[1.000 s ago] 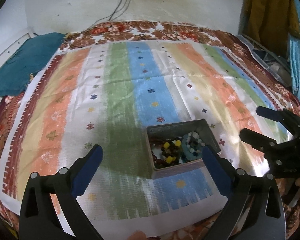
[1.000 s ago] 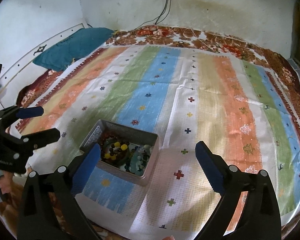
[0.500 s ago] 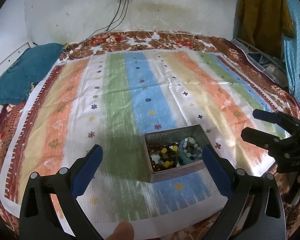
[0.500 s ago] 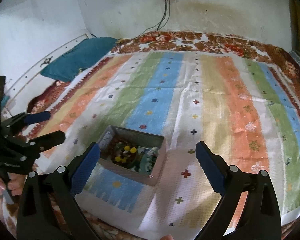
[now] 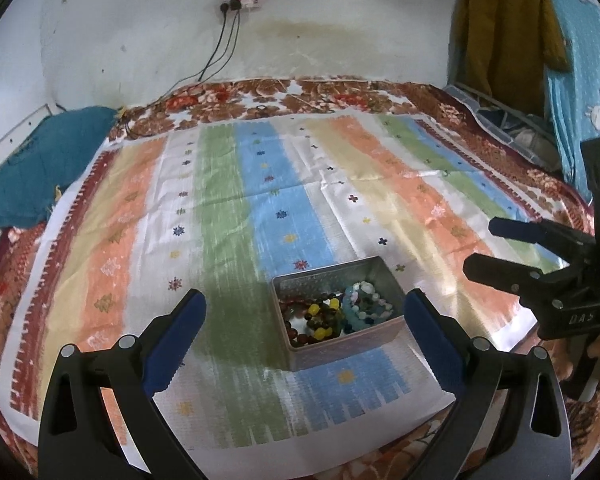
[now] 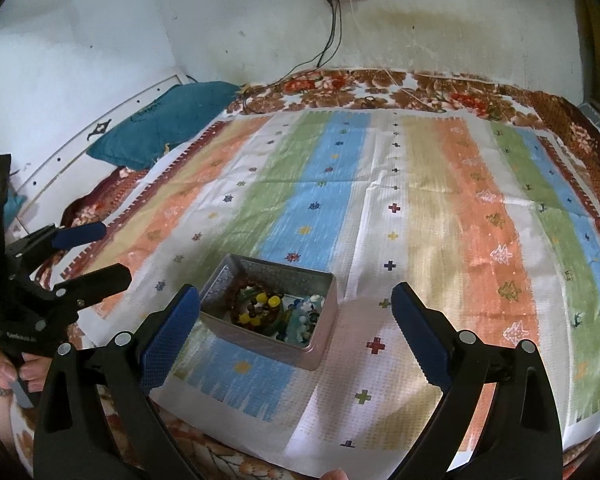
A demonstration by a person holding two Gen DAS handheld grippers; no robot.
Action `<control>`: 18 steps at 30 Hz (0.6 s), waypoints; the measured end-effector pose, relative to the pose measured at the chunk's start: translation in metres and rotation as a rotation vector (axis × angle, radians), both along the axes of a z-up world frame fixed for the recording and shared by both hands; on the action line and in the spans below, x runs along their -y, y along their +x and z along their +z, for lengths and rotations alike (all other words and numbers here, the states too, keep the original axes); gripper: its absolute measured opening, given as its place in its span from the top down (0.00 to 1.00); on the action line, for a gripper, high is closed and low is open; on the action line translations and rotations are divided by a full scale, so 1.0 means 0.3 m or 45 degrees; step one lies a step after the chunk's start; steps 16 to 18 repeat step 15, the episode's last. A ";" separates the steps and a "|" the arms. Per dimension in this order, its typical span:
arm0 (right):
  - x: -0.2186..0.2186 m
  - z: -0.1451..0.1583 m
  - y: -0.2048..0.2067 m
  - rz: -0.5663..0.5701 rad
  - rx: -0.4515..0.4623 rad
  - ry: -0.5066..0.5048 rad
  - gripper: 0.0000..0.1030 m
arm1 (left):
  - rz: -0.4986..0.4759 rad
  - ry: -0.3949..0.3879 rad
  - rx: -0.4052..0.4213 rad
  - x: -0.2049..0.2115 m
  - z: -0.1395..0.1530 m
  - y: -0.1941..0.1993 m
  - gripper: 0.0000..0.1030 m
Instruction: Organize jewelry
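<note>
A grey metal tin sits on the striped cloth near its front edge. Inside lie a dark brown bead bracelet with yellow beads and a pale blue-green bead bracelet. My left gripper hangs open above and in front of the tin, its blue pads wide apart with nothing between them. My right gripper is open too, held back from the tin and empty. Each gripper shows in the other's view: the right one, the left one.
The striped cloth covers a floral bedspread. A teal pillow lies at the far left. Cables run from a wall socket down to the bed. Clothes hang at the right. A hand holds the left gripper.
Both grippers have pulled back and tilted up, so the tin sits lower and smaller in each view and more wall shows. Both have stayed open and empty.
</note>
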State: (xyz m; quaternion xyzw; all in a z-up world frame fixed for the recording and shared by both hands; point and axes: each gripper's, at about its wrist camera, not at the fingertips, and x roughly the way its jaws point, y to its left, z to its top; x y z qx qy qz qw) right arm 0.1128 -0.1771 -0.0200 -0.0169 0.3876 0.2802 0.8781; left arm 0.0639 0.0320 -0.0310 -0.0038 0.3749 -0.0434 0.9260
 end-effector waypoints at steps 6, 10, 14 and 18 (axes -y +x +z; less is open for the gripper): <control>0.001 0.003 -0.001 -0.007 0.007 -0.001 0.06 | -0.006 0.005 0.003 0.004 0.000 0.000 0.06; -0.002 0.006 -0.003 0.001 0.015 -0.020 0.06 | -0.032 -0.006 0.008 0.011 0.004 0.000 0.06; -0.004 0.006 -0.003 0.008 0.023 -0.036 0.06 | -0.046 0.008 0.009 0.025 0.004 0.001 0.06; -0.003 0.005 -0.001 0.008 0.023 -0.037 0.06 | -0.046 0.009 0.009 0.026 0.004 0.001 0.06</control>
